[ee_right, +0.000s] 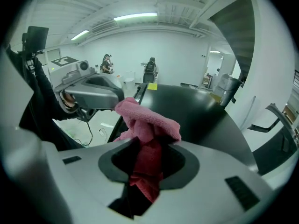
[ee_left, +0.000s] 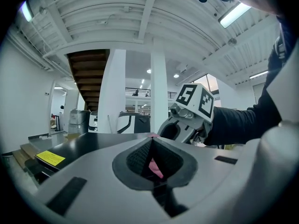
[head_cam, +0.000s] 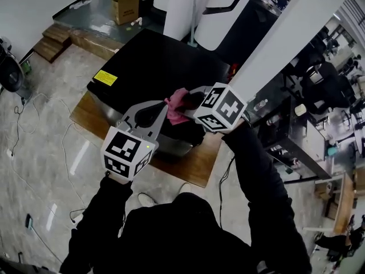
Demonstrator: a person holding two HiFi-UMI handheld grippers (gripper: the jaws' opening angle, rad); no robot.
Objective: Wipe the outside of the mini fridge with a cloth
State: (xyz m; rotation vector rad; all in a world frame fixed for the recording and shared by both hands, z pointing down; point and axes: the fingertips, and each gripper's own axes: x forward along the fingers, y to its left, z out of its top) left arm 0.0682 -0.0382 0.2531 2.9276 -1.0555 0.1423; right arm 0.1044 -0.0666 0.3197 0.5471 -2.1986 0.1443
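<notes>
The black mini fridge (head_cam: 154, 61) carries a yellow label on its top and rests on a low wooden platform (head_cam: 191, 170). At its near edge a pink cloth (head_cam: 177, 104) hangs between both grippers. My right gripper (head_cam: 187, 104) reaches in from the right and is shut on the cloth (ee_right: 149, 125), which bunches out past its jaws (ee_right: 147, 146). My left gripper (head_cam: 165, 110) comes from the lower left, its jaws pressed together on a strip of the pink cloth (ee_left: 155, 166). The fridge top (ee_left: 93, 146) lies just beyond the left gripper's (ee_left: 151, 141) tips.
A white column (head_cam: 291, 39) rises close behind the right gripper. Cables (head_cam: 34, 113) trail over the tiled floor at left. A cardboard box (head_cam: 125, 7) and white machines (head_cam: 222, 10) stand behind the fridge, desks (head_cam: 302, 136) to the right.
</notes>
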